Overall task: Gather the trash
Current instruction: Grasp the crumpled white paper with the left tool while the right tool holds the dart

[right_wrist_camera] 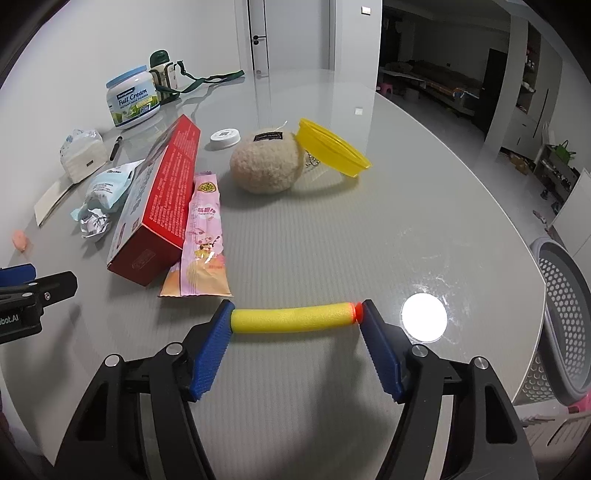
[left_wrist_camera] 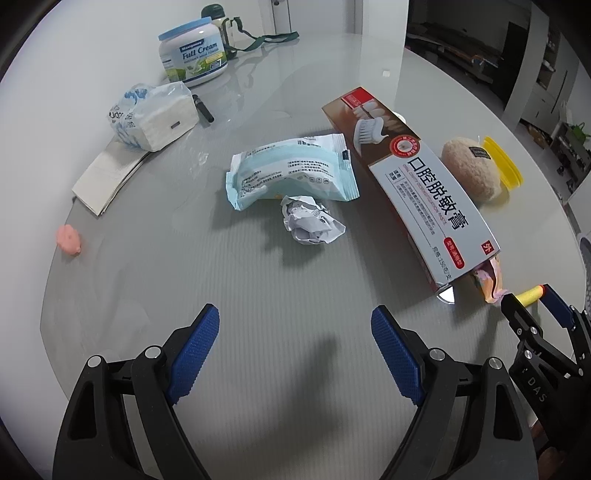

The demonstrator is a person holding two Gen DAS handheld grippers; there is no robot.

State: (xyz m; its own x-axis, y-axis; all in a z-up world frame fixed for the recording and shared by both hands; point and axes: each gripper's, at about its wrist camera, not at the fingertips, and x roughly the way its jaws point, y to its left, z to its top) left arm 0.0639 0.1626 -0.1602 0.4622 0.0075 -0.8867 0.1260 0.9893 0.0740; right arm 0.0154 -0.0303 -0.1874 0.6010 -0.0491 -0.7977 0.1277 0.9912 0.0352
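Right gripper (right_wrist_camera: 295, 317): I see its blue pads against both ends of the yellow foam dart (right_wrist_camera: 293, 317), which spans the gap lengthwise just above the table (right_wrist_camera: 406, 206); the dart bows slightly, so I read it as clamped.
Left gripper (left_wrist_camera: 295, 326): jaws stand wide apart over bare table, nothing between them.
Crumpled paper (left_wrist_camera: 312, 221): lies ahead of the left gripper, touching the pale blue wrapper (left_wrist_camera: 291, 171).
Toothpaste box (left_wrist_camera: 410, 184): lies tilted, its near end open; what is inside I cannot make out.
Pink snack packet (right_wrist_camera: 205, 236): clear in the right view, but in the left view the box hides all but its end.
Grey basket (right_wrist_camera: 565, 332): at the table's right edge, cut off by the frame.
Yellow lid (right_wrist_camera: 332, 147): leans behind the fuzzy beige ball (right_wrist_camera: 264, 166), partly covered by it.
Pink lump (left_wrist_camera: 68, 239): near the left rim; too small for me to identify.
Milk powder tub (left_wrist_camera: 194, 53): far side, a strapped bottle (left_wrist_camera: 218, 18) half hidden behind it.
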